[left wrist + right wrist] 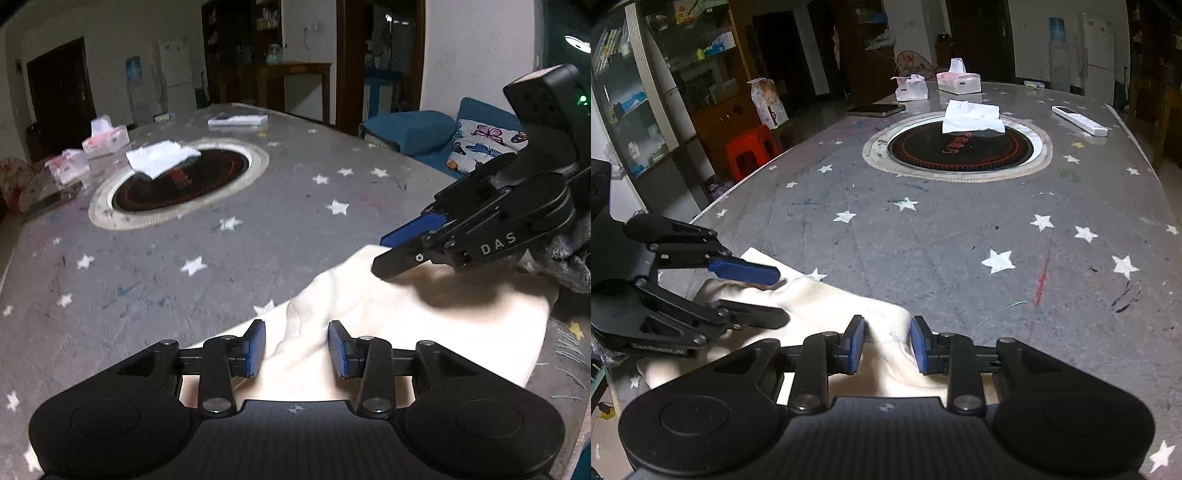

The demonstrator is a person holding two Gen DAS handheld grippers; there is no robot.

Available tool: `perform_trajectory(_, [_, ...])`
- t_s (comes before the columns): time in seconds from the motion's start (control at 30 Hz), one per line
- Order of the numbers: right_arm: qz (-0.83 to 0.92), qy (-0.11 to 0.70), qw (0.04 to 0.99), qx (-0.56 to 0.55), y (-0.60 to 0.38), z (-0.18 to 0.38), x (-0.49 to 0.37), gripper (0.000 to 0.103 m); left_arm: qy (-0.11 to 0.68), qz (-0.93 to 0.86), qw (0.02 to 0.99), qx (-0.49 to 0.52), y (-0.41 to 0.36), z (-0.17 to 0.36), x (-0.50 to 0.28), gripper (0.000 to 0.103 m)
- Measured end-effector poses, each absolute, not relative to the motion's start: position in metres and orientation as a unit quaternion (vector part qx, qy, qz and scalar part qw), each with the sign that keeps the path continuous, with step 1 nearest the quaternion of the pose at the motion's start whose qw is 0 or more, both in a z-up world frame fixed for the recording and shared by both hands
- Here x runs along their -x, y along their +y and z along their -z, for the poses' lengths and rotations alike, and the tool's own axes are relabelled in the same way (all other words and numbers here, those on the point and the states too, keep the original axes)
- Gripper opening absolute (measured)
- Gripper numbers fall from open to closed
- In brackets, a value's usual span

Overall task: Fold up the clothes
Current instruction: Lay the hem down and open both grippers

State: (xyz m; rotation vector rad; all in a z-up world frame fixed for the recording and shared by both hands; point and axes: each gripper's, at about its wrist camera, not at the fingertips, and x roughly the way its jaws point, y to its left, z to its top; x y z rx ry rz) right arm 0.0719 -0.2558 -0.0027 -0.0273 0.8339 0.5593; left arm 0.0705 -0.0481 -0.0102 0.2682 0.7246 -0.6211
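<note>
Two open tools, left tool (296,347) and right tool (887,343), straddle raised folds of a cream garment (424,325) lying at the near edge of the star-patterned worktop (258,240); closing too shallowly could likely pinch one layer and spoil the fold.

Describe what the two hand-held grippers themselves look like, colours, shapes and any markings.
Both match: the left hand-held gripper and right hand-held gripper are matte black, with ribbed bodies, two round caps, bolted linkage bars and two fingers faced with blue ribbed pads. From the left camera, the right one's side carries white letters "DAS" and a green light on its top block. No cables show.
</note>
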Motion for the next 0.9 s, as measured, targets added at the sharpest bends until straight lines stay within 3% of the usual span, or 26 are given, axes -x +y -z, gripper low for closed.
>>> perform_trajectory(0.07, [-0.266,0.390,0.881,0.016,-0.254,0.001,-0.069,0.010,0.335,0.296,0.885,-0.132,-0.049,0.008,-0.067,0.020])
perform_trajectory(0.2, [-0.257,0.352,0.900,0.032,-0.250,-0.007,-0.061,0.010,0.281,0.277,0.903,-0.168,-0.056,-0.004,-0.058,0.018])
perform_trajectory(0.37, [-0.230,0.371,0.899,0.030,-0.249,0.009,-0.074,0.017,0.297,0.249,0.902,-0.189,-0.064,0.014,-0.067,0.036])
perform_trajectory(0.43, [-0.228,0.368,0.901,0.024,-0.254,0.008,-0.074,0.022,0.300,0.236,0.907,-0.180,-0.062,0.015,-0.068,0.052])
perform_trajectory(0.57, [-0.229,0.352,0.907,0.026,-0.259,-0.005,-0.062,0.025,0.295,0.226,0.915,-0.157,-0.055,0.006,-0.066,0.061])
perform_trajectory(0.63, [-0.235,0.346,0.908,0.027,-0.260,-0.011,-0.055,0.029,0.287,0.222,0.921,-0.144,-0.054,0.000,-0.061,0.092])
perform_trajectory(0.8, [-0.260,0.346,0.901,0.030,-0.255,-0.013,-0.039,0.029,0.246,0.240,0.932,-0.120,-0.048,-0.015,-0.032,0.103])
perform_trajectory(0.9, [-0.272,0.351,0.895,0.035,-0.250,-0.008,-0.036,0.029,0.236,0.258,0.932,-0.094,-0.042,-0.020,-0.018,0.103])
